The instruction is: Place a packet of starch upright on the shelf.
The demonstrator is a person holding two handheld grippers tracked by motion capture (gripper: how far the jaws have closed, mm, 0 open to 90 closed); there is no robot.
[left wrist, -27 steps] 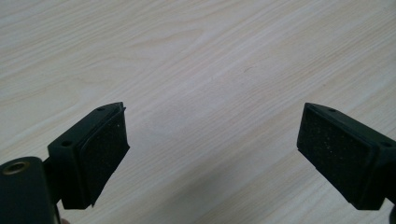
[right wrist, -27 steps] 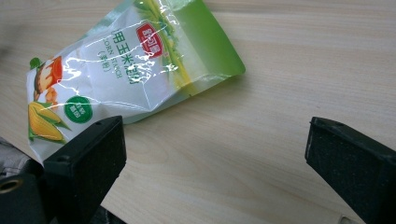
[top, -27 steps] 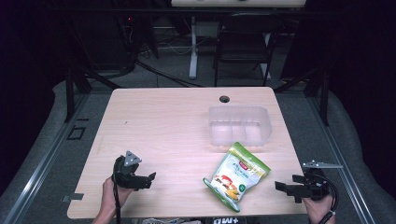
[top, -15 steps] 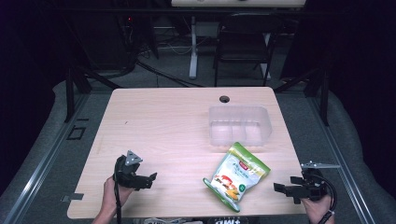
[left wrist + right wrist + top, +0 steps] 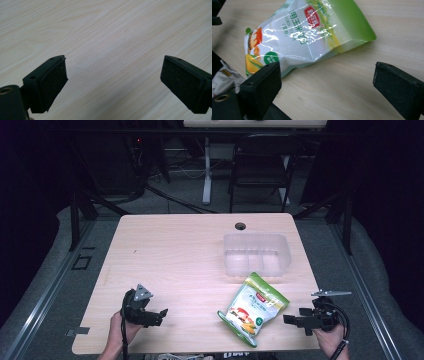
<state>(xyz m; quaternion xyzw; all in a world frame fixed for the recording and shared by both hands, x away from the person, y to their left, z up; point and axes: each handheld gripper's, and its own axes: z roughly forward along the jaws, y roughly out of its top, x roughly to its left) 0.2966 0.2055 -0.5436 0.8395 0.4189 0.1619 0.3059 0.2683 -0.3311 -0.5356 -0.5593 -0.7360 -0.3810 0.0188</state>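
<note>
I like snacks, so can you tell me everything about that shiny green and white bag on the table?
The glossy green and white plastic snack bag is sealed and puffy, with crinkles that catch the light. It has a red label, printed characters, yellow corn pictures and a round green badge. It lies flat on the pale wooden table, slanted, just in front of the clear plastic bin. Only the table touches it; the open right gripper is beside it.

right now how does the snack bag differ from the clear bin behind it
The snack bag is opaque, printed green and white with corn pictures; the clear bin is see-through and plain. The bag lies flat and askew near the table's front edge; the bin stands upright farther back. The bag is sealed and soft; the bin is rigid and open-topped. Both rest on the wooden table, untouched.
</note>
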